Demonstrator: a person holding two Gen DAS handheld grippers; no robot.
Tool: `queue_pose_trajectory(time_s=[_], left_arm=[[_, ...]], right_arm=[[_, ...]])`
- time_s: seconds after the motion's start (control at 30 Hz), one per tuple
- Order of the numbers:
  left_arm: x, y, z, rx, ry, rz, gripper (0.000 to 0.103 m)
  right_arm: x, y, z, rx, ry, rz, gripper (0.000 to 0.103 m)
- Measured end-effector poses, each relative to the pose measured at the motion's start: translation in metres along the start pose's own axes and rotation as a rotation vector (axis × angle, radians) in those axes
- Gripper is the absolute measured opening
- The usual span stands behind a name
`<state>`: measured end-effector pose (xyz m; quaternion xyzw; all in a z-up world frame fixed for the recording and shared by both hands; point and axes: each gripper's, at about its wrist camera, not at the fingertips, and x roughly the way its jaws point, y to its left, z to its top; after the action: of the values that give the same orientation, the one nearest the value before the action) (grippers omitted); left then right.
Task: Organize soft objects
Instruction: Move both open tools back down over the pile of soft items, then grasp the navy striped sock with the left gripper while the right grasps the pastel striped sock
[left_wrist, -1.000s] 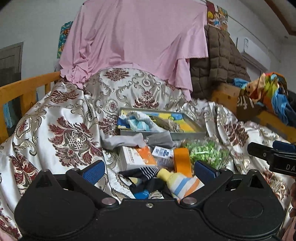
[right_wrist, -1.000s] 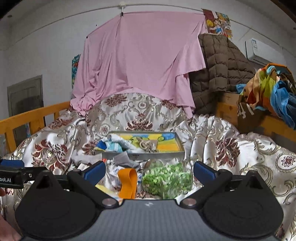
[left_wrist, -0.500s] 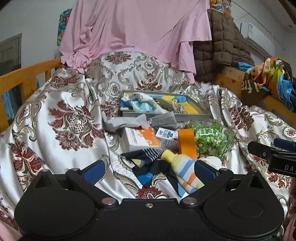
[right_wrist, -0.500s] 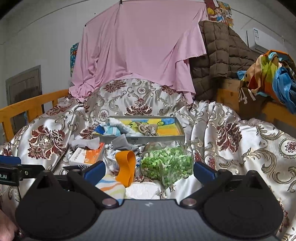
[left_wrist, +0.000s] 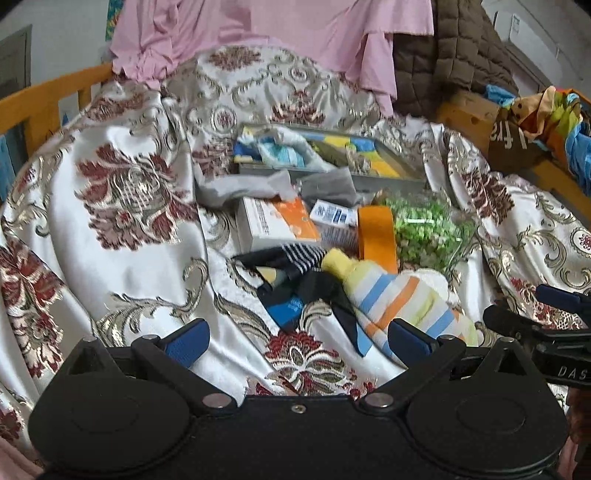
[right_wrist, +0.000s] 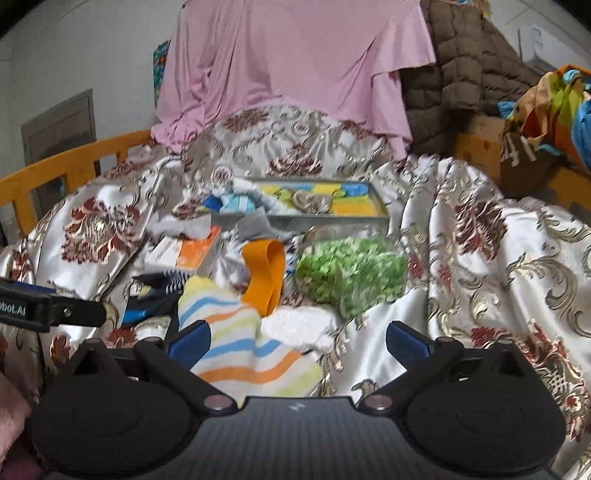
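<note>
Ahead of the jaws lay a glossy satin bedspread (left_wrist: 122, 258), a soft knit striped sock (right_wrist: 236, 332) and a matt cardboard box (left_wrist: 273, 221).

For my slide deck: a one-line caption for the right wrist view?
Open right gripper above a striped sock on a floral bedspread strewn with clutter.

The left hand-held gripper (left_wrist: 297, 338) is level, its blue-padded fingers (left_wrist: 186, 341) spread wide with nothing between them. The right hand-held gripper (right_wrist: 297, 341) is likewise level, jaws wide apart and gripping nothing. Each shows in the other's view: the right at 3 o'clock of the left view, the left at 9 o'clock of the right view.
</note>
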<state>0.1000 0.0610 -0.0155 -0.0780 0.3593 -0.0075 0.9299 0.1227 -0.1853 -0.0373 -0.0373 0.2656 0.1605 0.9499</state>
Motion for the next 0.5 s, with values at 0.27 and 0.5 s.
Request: queue_pose_trajectory(time_s=[0.27,0.5], left_arm=[[0.025,0.001,0.008,-0.002,0.113,-0.026,0.102],[0.049,0.009,0.025,-0.009,0.163,-0.047,0.102]], right_arm=[[0.021,0.006,-0.009,-0.03,0.111,0.057,0.103],[0.033,0.008,-0.011,-0.02,0.148,0.099,0.103]])
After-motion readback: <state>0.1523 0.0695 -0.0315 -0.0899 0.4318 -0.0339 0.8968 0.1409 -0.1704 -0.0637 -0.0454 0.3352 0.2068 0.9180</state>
